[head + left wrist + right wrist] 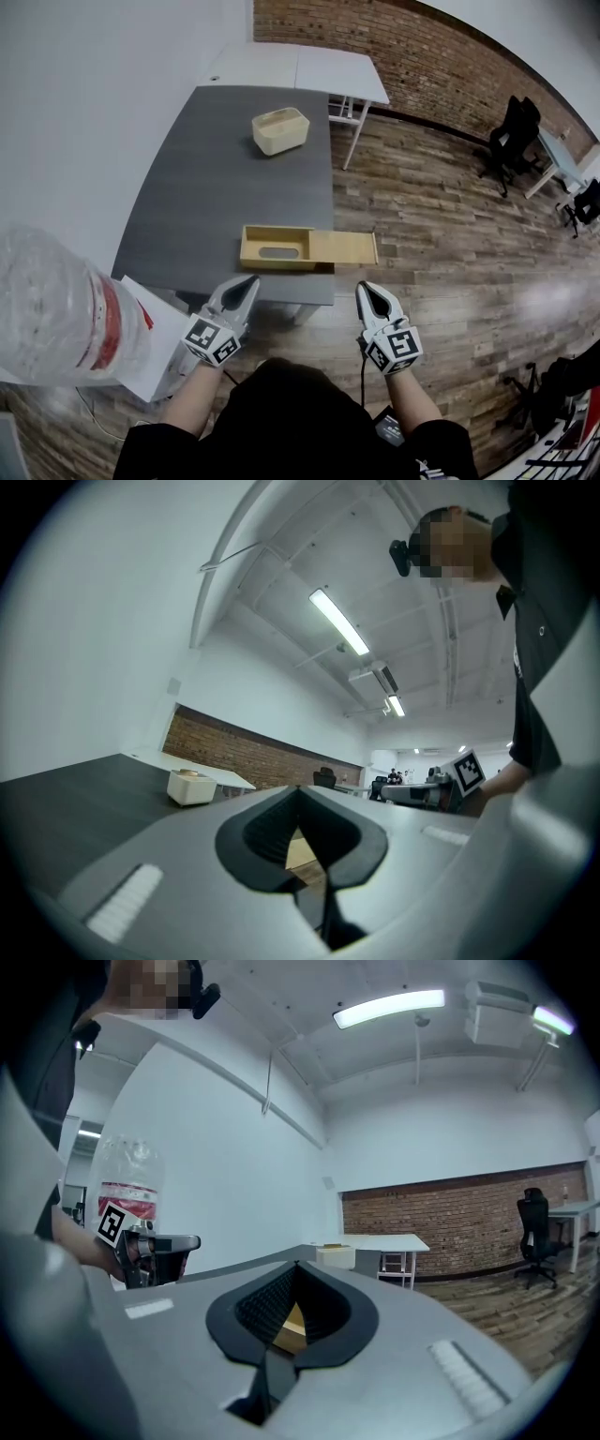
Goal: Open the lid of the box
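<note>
Grey left tongs [251, 279], right tongs [364, 286]; black sleeves [155, 452].

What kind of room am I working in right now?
Probably an office or lab-style workspace: a brick wall runs along the far side, white desks stand near it, and black office chairs sit on the wood-plank floor.

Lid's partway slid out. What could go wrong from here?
1. The flat wooden lid juts past the right edge of the grey table; pushed further, it could drop to the floor.
2. The shallow wooden box sits by the near edge, held by neither the left gripper nor the right gripper, both shut; it may slide off.
</note>
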